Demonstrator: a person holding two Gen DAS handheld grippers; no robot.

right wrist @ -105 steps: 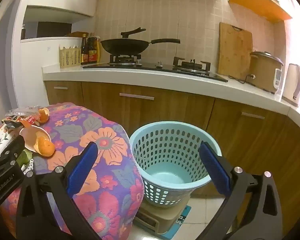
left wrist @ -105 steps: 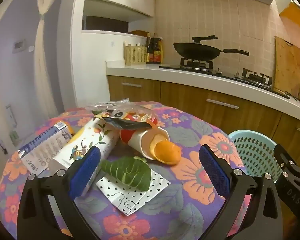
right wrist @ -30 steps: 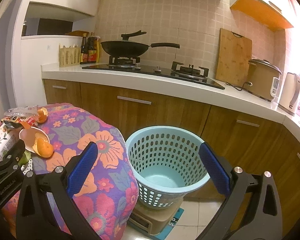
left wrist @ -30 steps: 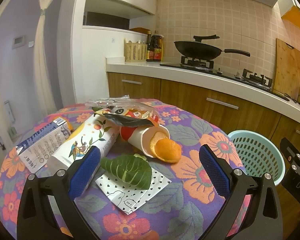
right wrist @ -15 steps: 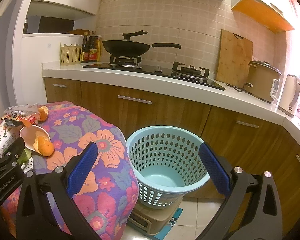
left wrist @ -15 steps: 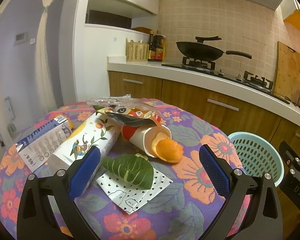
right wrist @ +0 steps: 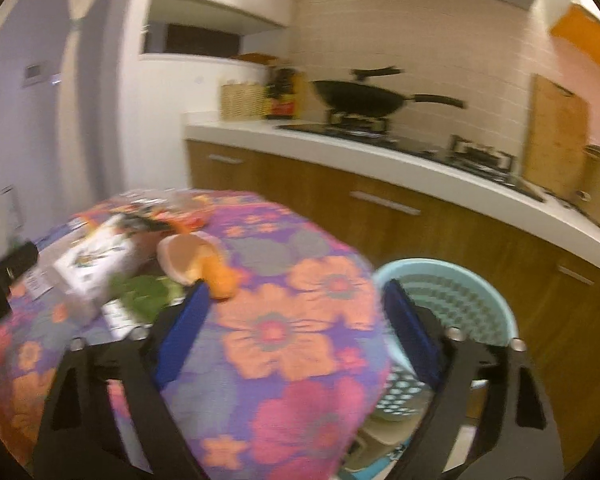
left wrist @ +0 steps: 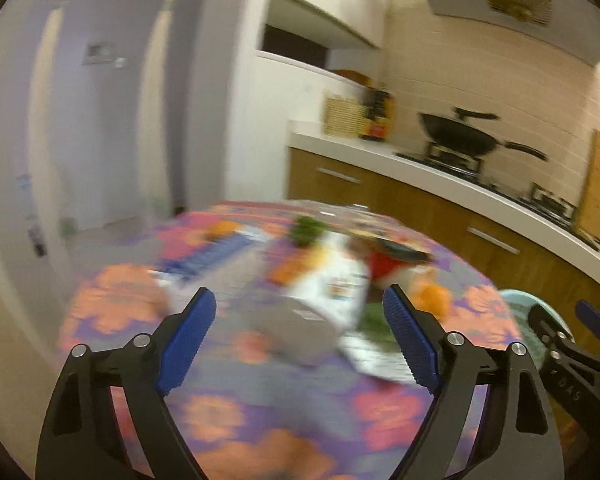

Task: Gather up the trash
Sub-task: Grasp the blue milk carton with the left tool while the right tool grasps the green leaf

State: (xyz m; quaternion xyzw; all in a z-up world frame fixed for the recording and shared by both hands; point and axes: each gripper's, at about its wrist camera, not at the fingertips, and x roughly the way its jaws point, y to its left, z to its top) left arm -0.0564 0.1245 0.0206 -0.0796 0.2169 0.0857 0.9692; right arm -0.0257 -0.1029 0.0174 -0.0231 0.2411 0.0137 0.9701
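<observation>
— Now, where do your two grippers stand?

— Your left gripper [left wrist: 296, 330] hangs over the round table in its purple flowered cloth [left wrist: 228, 412], blue pads apart and just closing a little, nothing between them. Your right gripper [right wrist: 296, 316] has also narrowed slightly, empty, above the cloth's edge.

— And the trash?

— It lies blurred on the table: a white printed carton [right wrist: 96, 260], a green leaf [right wrist: 148, 292], an orange peel [right wrist: 220, 276]. The pale blue perforated plastic basket [right wrist: 460, 292] sits on the floor just beside the table.
</observation>
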